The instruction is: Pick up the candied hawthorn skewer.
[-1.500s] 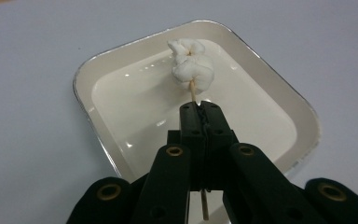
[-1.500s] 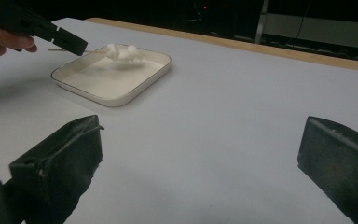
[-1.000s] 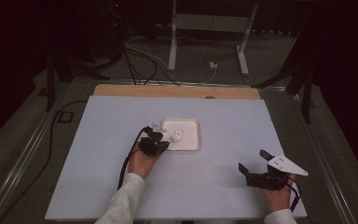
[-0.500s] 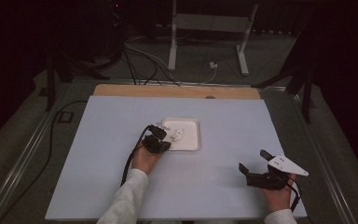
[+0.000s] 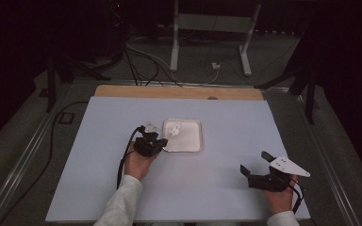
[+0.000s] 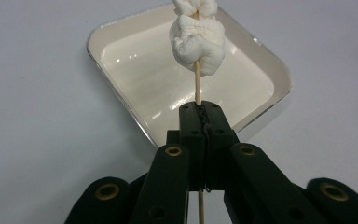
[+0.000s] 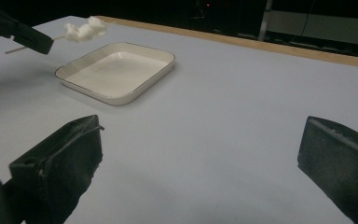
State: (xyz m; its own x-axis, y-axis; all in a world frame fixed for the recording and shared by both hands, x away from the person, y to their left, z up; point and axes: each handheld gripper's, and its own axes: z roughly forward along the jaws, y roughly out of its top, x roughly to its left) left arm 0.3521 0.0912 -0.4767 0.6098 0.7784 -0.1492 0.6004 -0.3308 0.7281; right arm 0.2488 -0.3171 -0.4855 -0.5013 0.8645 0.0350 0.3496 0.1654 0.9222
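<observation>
Left gripper view showed the left gripper (image 6: pixel 200 112) clamped on a skewer (image 6: pixel 197 81) of white lumps above the tray (image 6: pixel 121 84), best kept level at twelve o'clock, while right gripper view revealed the right gripper (image 7: pixel 200 154) gaping wide and empty.

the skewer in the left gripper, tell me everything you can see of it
The skewer is a thin, pale stick that looks like wood, with soft white lumps, much like marshmallows, threaded on its far end. The left gripper is shut on its bare shaft, and the rest of the stick runs back between the jaws. It is held in the air above the near edge of the white square dish, touching neither dish nor table.
</observation>
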